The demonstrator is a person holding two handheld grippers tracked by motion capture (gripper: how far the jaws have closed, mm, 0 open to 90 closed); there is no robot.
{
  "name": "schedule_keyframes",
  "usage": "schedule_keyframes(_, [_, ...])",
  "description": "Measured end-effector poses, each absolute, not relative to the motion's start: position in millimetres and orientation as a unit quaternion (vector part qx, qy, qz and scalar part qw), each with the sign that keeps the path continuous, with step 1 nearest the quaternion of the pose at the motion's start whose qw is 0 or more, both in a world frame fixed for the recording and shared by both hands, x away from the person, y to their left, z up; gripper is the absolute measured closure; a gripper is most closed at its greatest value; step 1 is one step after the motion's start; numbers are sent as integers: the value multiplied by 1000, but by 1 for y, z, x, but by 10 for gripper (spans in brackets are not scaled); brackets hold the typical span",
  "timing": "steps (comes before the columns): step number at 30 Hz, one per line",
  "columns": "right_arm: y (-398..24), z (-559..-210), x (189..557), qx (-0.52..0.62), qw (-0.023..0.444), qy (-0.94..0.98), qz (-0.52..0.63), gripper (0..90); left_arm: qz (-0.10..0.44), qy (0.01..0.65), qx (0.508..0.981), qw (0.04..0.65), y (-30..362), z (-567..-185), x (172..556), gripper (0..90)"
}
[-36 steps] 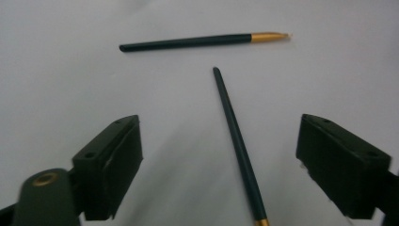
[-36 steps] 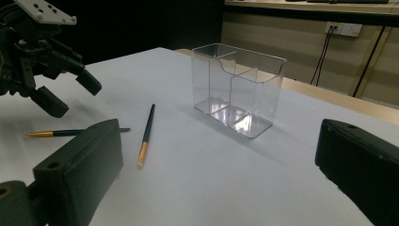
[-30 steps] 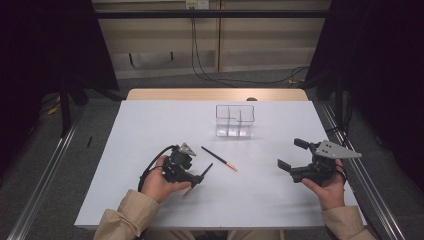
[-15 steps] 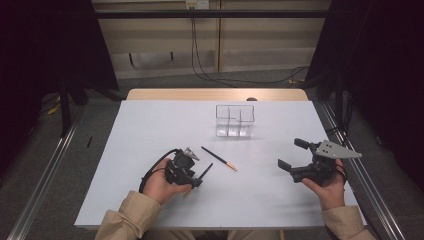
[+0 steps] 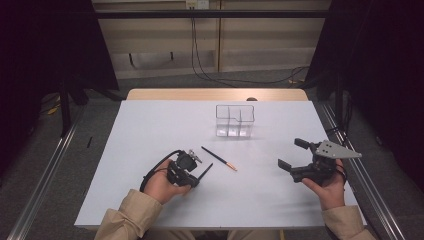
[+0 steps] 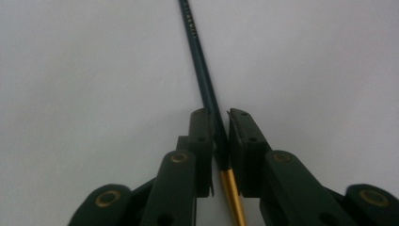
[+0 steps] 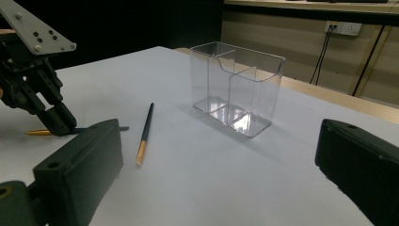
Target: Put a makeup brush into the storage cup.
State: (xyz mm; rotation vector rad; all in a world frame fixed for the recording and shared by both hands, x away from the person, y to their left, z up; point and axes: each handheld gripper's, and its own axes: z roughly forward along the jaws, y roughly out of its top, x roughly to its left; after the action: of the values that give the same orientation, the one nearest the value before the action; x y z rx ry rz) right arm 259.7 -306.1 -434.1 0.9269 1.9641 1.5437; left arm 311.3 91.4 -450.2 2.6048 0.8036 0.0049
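Now that the jaws of the left tongs [image 6: 220, 123] have just been closing, they clench a dark pencil [image 6: 203, 80] near its gold end, flat on the white worktop [image 5: 150, 130]. A second pencil [image 5: 219, 158] lies just beyond those tongs, untouched. The right tongs [image 5: 290, 153] rest gaping, well apart, nothing between them. The clear holder [image 5: 234, 120] stands beyond both tongs. Judgement: grip secured; lift and carry to the holder likely come next.
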Motion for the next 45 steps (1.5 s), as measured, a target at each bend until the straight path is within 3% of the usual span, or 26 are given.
schedule_keyframes(10, [-306,-434,260,337,236,717,563,6,2,281,940,192,88,-449,313,834])
schedule_keyframes(30, [-294,-433,267,319,206,741,554,1,-32,288,924,250,102,-436,321,837])
schedule_keyframes(45, [-283,-432,274,304,188,761,541,3,-31,274,926,257,102,-424,323,838])
